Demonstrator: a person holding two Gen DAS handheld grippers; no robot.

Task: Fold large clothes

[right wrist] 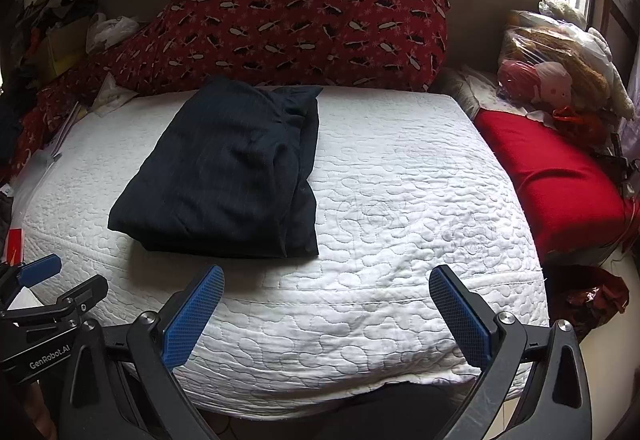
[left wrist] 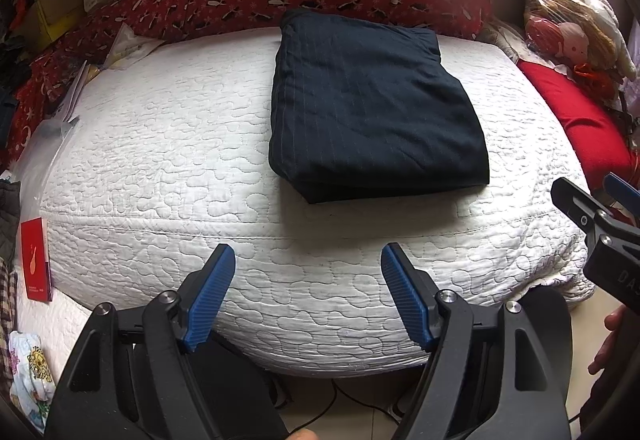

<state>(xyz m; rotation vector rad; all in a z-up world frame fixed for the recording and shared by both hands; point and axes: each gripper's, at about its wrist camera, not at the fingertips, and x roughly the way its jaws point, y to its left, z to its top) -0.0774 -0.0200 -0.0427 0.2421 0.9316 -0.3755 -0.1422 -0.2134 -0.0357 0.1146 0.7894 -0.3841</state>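
A dark navy pinstriped garment lies folded into a thick rectangle on the white quilted mattress. It also shows in the right wrist view, left of centre on the mattress. My left gripper is open and empty, held back at the mattress's near edge, well short of the garment. My right gripper is open and empty, also at the near edge, to the right of the garment. Each gripper shows at the side of the other's view: the right one and the left one.
A red patterned quilt is piled at the head of the bed. A red cushion and bagged soft toys lie to the right. Boxes, bags and clothes crowd the left. A red booklet lies at the left edge.
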